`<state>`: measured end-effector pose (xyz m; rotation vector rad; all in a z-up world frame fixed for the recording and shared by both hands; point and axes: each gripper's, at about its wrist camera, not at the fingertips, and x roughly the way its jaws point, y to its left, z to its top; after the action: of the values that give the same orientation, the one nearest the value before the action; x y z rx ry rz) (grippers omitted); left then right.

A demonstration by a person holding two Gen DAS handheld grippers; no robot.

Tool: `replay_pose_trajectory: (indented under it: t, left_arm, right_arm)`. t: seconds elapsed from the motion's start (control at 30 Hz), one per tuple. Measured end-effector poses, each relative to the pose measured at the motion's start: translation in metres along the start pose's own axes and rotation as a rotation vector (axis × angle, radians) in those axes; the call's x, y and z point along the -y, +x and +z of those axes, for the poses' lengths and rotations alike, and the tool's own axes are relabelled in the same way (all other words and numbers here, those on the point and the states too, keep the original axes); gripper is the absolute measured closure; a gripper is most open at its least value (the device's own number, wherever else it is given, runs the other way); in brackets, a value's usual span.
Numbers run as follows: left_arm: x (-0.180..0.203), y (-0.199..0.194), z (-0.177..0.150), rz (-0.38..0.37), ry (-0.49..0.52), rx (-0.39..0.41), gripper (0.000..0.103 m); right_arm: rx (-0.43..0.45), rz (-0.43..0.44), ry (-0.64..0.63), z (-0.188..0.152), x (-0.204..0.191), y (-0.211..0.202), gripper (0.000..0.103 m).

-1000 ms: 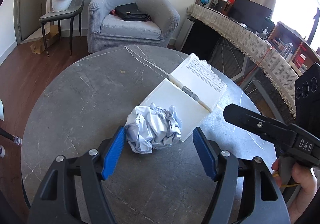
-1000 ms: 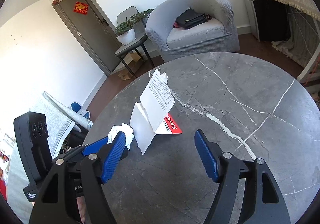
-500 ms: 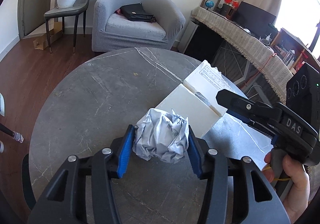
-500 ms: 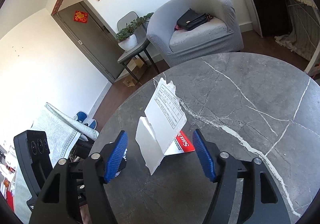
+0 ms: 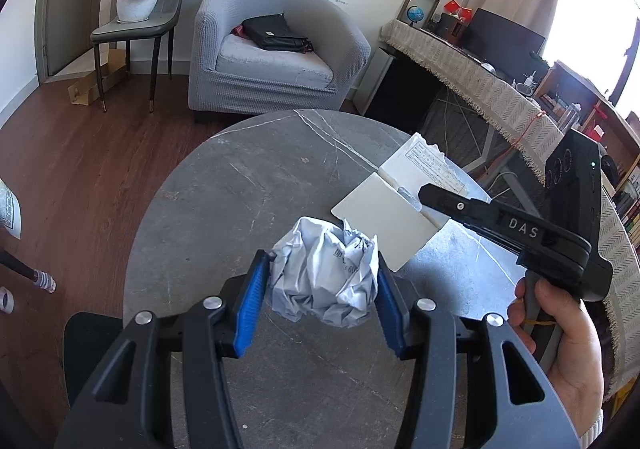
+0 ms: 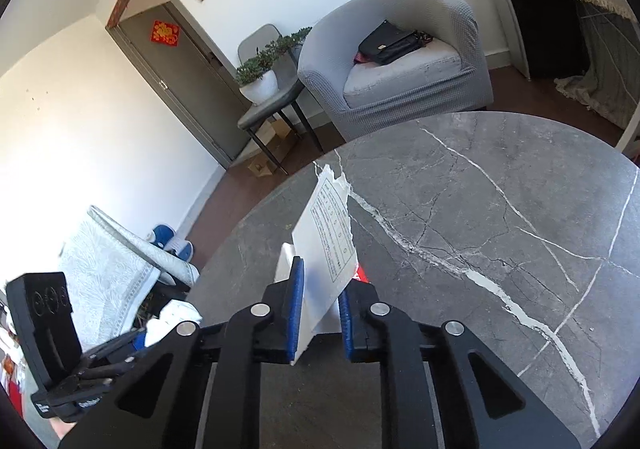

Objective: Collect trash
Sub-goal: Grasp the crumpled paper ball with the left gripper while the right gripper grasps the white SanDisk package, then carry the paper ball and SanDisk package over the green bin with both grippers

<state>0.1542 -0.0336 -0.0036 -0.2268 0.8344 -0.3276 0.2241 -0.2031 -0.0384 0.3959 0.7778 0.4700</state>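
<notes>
Left gripper [image 5: 320, 289] is clamping the paper ball [image 5: 326, 275] above the table [image 6: 500, 209]; right gripper [image 6: 320, 307], jaws just closing, is pinching the torn card [image 6: 326, 245] near the table's left edge, open marble lying to the card's right.

Bright daylight from a blown-out window [image 5: 592, 5] up and right of the left claw [image 5: 318, 301]. Pale glare on the worktop [image 5: 472, 269] beyond. Sharp focus throughout; strong fisheye bending and dark corners at edges.
</notes>
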Motion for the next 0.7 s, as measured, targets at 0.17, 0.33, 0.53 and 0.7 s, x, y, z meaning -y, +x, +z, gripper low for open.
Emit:
replay_pose_trajectory:
  t: [0.17,0.33,0.53,0.7]
  left_arm:
    - [-0.001,-0.009,0.000,-0.004,0.020,0.018,0.050]
    - [-0.006,-0.015,-0.003,0.001,0.025,0.017,0.050]
    - [-0.019,-0.028,-0.004,0.029,0.028,0.031,0.050]
    - [-0.038,-0.045,-0.004,0.056,0.008,0.055,0.050]
  right_arm:
    - [-0.006,0.030,-0.016,-0.004,-0.009,0.007,0.087]
    - [0.003,-0.004,-0.028,-0.003,-0.017,0.011,0.087]
    - [0.051,0.009,-0.012,0.000,-0.021,0.010,0.101]
    - [0.064,-0.001,-0.042,0.002,-0.032,0.008,0.103]
